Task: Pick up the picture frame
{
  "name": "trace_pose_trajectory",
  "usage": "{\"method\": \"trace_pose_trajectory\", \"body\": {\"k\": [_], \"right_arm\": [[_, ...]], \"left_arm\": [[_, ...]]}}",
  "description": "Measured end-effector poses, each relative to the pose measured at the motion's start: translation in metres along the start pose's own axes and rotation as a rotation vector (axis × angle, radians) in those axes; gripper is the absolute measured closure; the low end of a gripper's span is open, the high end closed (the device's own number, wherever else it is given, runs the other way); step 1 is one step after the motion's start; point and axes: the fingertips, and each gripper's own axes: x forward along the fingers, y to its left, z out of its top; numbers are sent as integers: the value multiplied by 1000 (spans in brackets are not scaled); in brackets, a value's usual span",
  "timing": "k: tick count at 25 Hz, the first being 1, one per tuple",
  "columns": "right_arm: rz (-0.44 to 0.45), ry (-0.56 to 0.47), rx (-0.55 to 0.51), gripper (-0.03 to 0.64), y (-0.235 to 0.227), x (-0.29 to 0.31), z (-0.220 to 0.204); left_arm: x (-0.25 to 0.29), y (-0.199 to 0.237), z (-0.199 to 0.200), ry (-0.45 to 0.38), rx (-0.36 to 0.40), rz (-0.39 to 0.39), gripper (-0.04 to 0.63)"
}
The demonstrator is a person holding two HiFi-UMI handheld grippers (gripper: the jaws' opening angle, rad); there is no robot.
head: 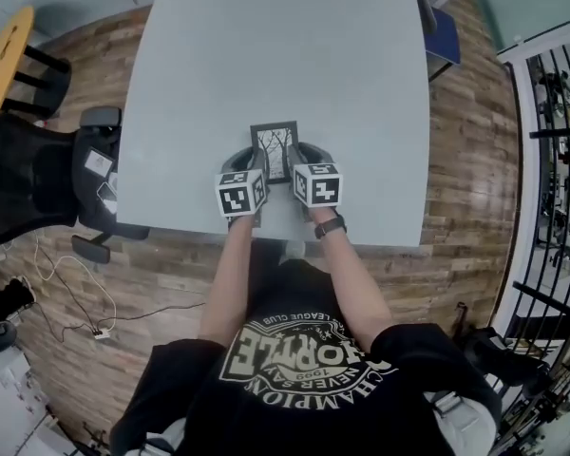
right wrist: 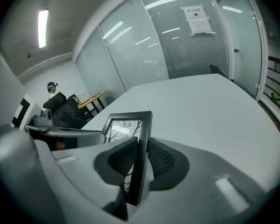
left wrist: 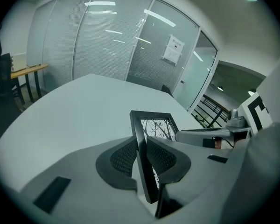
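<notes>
A small black picture frame [head: 274, 148] with a bare-tree print is held above the near part of the pale grey table [head: 285, 55]. My left gripper [head: 255, 167] is shut on the frame's left edge [left wrist: 141, 148], its textured pads pressed on both faces. My right gripper [head: 294, 164] is shut on the frame's right edge [right wrist: 142, 146] in the same way. Both grippers point forward and down, side by side, with the frame between them. In the left gripper view the right gripper [left wrist: 224, 133] shows beyond the frame.
A black office chair [head: 47, 174] stands left of the table, a yellow-topped table [head: 5, 55] beyond it. A blue chair [head: 442, 41] sits at the table's far right. Cables [head: 76, 302] lie on the wood floor. Glass partition walls [left wrist: 107, 41] stand behind the table.
</notes>
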Motion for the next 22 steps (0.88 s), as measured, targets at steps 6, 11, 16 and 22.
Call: {"method": "trace_pose_trajectory", "body": {"k": [6,11,16,22], "right_arm": [[-6,-165,-38,549,8,-50,63],[-26,-328,-91,549,17,-107,116],[-35,-476,-122,549,32,-163,151],[-45,-621,-162,548,55,-223,180]], "left_arm": [[-39,-33,65,-137,82,-3,524],[-80,-69,115,-270,132,-26,523],[-126,-100,150,-385,186,-53,523],[-180,-129,181,-505,238,-84,523]]}}
